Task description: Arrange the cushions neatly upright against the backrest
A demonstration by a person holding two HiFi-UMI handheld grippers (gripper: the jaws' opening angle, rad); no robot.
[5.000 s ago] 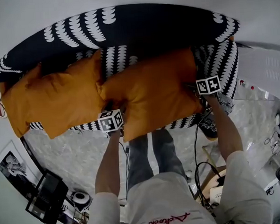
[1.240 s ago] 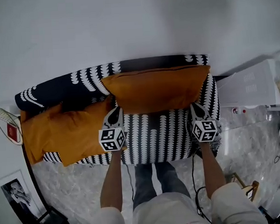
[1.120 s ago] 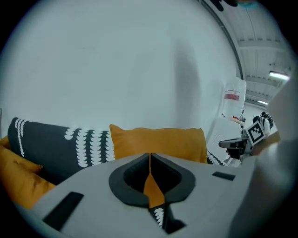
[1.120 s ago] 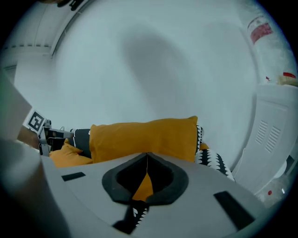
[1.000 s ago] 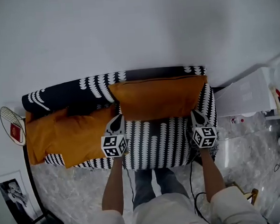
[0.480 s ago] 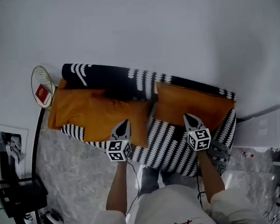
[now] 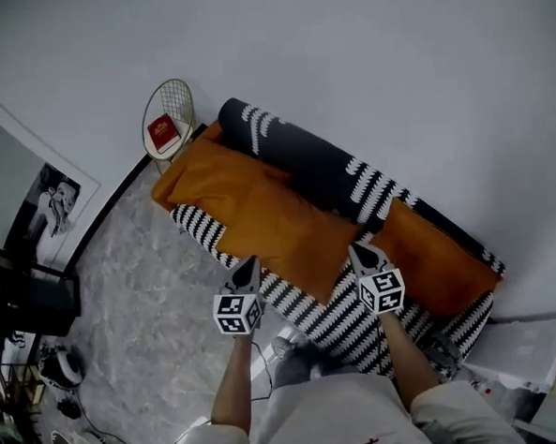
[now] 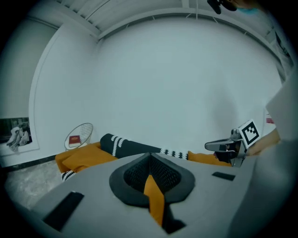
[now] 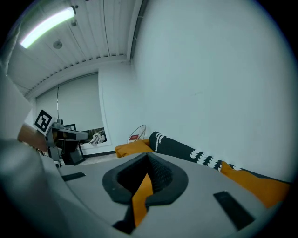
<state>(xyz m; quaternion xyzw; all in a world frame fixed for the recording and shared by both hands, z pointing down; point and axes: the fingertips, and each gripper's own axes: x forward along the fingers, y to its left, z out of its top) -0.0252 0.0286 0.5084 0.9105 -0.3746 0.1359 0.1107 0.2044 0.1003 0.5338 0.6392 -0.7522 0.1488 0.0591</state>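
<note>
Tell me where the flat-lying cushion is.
Head view: the flat cushion lies on the sofa's left part, between the wire basket and the other cushion.

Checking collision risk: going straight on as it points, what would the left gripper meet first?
Probably the flat orange cushion, just ahead of the left gripper; if it passes above, the sofa backrest. Depth unclear.

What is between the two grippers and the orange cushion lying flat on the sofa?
Nothing visible. The left gripper and right gripper, both shut, are at the near edge of the flat cushion with nothing in between. The stretch of backrest behind it also shows nothing in the way.
</note>
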